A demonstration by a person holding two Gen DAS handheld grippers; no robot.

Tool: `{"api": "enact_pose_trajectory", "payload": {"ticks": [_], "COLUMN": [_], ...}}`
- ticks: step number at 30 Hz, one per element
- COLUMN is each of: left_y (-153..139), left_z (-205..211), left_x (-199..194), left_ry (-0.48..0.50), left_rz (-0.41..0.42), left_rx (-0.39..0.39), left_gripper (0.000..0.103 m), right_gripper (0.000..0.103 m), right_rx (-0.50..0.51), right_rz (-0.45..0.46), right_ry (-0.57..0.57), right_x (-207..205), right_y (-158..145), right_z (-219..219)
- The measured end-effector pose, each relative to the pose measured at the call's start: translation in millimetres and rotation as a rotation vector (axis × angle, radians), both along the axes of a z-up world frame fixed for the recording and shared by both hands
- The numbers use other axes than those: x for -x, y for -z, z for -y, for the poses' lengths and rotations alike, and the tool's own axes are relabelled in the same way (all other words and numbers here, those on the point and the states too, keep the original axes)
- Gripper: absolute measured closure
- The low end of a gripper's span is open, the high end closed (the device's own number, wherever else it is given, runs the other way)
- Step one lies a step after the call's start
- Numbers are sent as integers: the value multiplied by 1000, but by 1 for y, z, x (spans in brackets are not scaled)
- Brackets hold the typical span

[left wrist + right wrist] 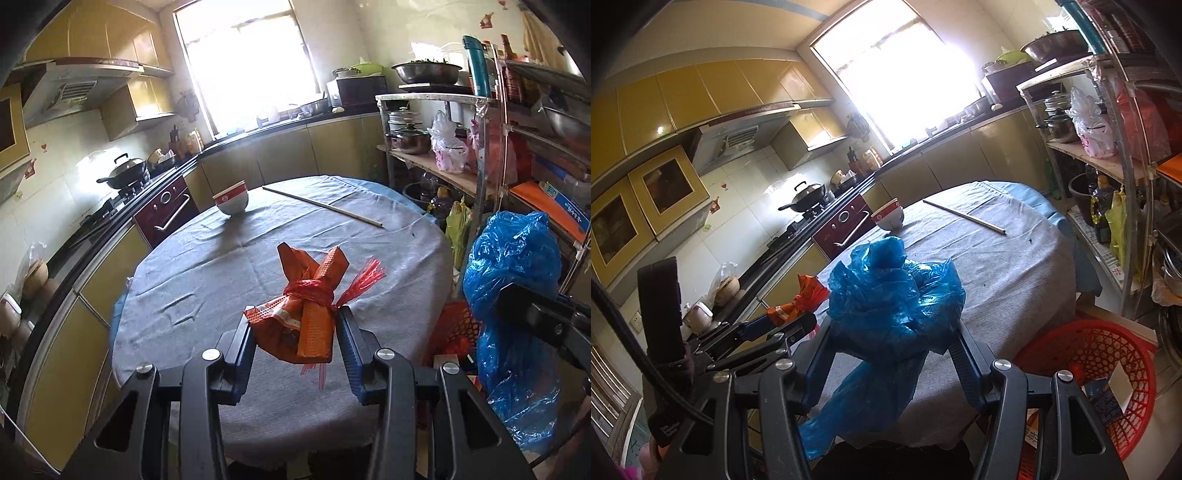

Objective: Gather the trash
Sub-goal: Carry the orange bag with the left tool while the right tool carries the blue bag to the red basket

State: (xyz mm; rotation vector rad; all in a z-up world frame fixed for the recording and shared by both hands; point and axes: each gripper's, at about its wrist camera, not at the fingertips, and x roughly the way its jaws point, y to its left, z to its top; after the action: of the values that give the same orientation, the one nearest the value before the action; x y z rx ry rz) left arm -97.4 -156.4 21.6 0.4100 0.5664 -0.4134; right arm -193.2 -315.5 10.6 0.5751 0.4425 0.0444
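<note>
The orange wrapper bundle (pixel 308 314) is hanging just above the near part of the grey-clothed table (pixel 192 273), pinched by the left gripper (pixel 295 321). To its right the right gripper (pixel 892 332), fingers spread fairly wide, is clamping the bulky blue plastic bag (pixel 894 295). The slack bag is looking likely to slip or snag before reaching the red basket (pixel 1108 350) at near right.

One bowl (pixel 231 201), one orange bundle (pixel 306 314), one blue bag (pixel 894 299), one red basket (pixel 1097 373)
</note>
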Motion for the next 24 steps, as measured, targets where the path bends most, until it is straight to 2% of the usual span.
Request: {"api": "enact_pose_trajectory", "payload": {"ticks": [24], "left_y": [0], "left_z": [33], "left_x": [30], "left_ry": [85], "left_rz": [27], "left_rx": [-27], "left_gripper": [59], "right_gripper": [40], "right_rx": [13], "right_rz": [30], "right_ry": [80], "right_x": [40], "right_y": [-10], "right_z": [21]}}
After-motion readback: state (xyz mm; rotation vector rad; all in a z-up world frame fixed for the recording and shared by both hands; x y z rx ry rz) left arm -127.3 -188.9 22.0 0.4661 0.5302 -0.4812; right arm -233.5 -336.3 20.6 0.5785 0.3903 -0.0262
